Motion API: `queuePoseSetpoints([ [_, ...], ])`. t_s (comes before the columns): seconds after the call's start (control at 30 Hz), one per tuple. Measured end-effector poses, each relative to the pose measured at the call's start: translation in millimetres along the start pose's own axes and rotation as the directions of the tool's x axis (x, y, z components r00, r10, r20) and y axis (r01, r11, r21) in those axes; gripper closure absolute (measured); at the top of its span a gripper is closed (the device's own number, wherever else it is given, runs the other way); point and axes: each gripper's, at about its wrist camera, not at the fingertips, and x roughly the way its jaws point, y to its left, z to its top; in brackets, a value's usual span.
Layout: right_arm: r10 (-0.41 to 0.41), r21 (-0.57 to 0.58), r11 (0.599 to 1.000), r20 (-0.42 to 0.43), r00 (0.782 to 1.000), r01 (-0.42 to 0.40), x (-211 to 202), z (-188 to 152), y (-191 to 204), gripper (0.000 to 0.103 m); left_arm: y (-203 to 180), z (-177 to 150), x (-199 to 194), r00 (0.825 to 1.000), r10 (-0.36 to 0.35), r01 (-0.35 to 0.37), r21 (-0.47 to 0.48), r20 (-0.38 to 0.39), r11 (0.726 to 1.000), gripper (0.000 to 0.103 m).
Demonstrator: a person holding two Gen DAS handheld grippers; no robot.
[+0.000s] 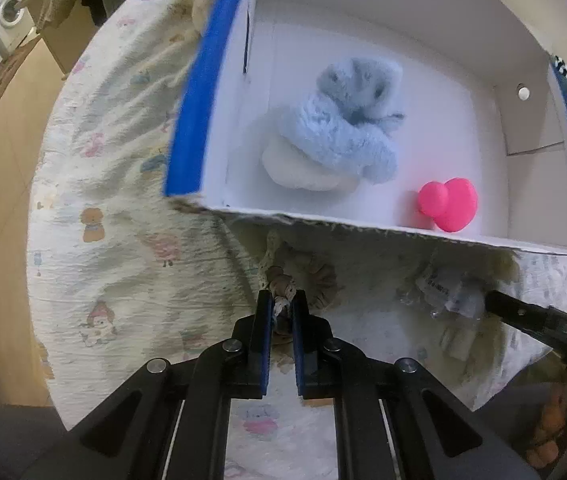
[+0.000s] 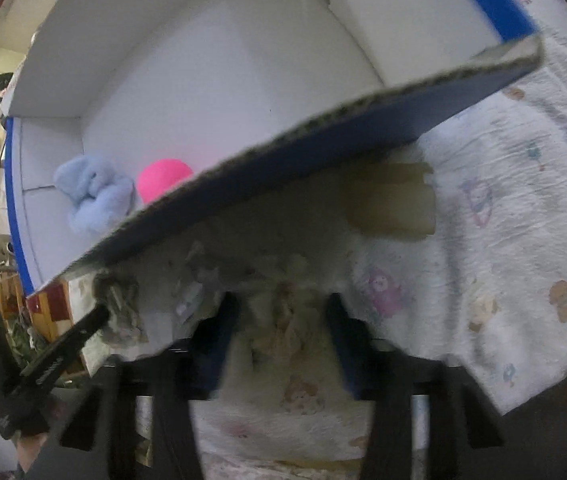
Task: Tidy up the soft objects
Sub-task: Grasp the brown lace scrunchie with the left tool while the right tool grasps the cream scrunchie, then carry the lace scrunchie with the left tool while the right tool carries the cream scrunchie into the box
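Left wrist view: the left gripper (image 1: pixel 282 305) pinches a cream scrunchie (image 1: pixel 303 276) lying before the blue-edged box (image 1: pixel 191 120), which holds a blue plush toy (image 1: pixel 347 128) and pink heart (image 1: pixel 449 204).

Right wrist view: the right gripper (image 2: pixel 283 312), jaws spread, straddles pale fabric on the printed blanket (image 2: pixel 503 240).

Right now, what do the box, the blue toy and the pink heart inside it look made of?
Box: cardboard, white inside, blue outside; the cut rim looks rough and fibrous.
Blue toy: fluffy plush, long fuzzy pile.
Pink heart: smooth, matte, possibly foam or rubber; cannot tell.

Fluffy blue plush toy (image 1: pixel 347 128), glossy pink heart (image 1: pixel 449 204), matt cardboard box (image 1: pixel 403 32), crinkled printed cloth (image 1: pixel 123 240)
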Motion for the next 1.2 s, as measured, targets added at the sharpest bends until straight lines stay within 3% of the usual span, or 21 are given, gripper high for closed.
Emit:
queuePoseSetpoints([
  [0.07,-0.010,-0.013,1.000,0.039,0.999,0.011,-7.1,-0.1,1.6,0.092,3.6,3.1,-4.9,1.000,-0.004,0.004,-0.004,0.011,1.000,0.095],
  [0.1,-0.007,-0.024,1.000,0.065,0.998,0.008,-13.6,-0.6,3.3,0.093,5.5,2.9,-7.4,1.000,-0.010,0.011,-0.010,0.015,1.000,0.095],
  [0.3,0.028,-0.053,0.998,0.164,0.986,-0.019,-42.7,-7.6,4.7,0.093,22.1,-1.7,-26.1,0.998,-0.040,0.041,-0.030,0.057,0.999,0.095],
  [0.53,0.023,-0.093,0.996,0.228,0.973,-0.002,-58.1,-14.4,20.7,0.093,38.6,-7.7,-36.1,0.997,0.001,0.002,-0.049,0.075,0.999,0.095],
  [0.7,0.106,-0.137,0.988,0.243,0.964,-0.074,-79.3,-29.0,34.4,0.093,42.2,-13.4,-49.5,0.993,0.011,-0.003,-0.069,0.117,0.998,0.095],
  [0.97,0.182,-0.194,0.972,0.271,0.945,-0.132,-114.1,-31.7,48.2,0.093,27.9,-30.7,-108.2,0.956,0.022,-0.015,-0.026,0.291,1.000,0.095],
  [1.2,0.224,-0.224,0.962,0.309,0.924,-0.158,-135.8,-14.8,63.8,0.093,12.3,-11.5,-134.6,0.937,-0.010,0.009,0.006,0.348,1.000,0.095],
])
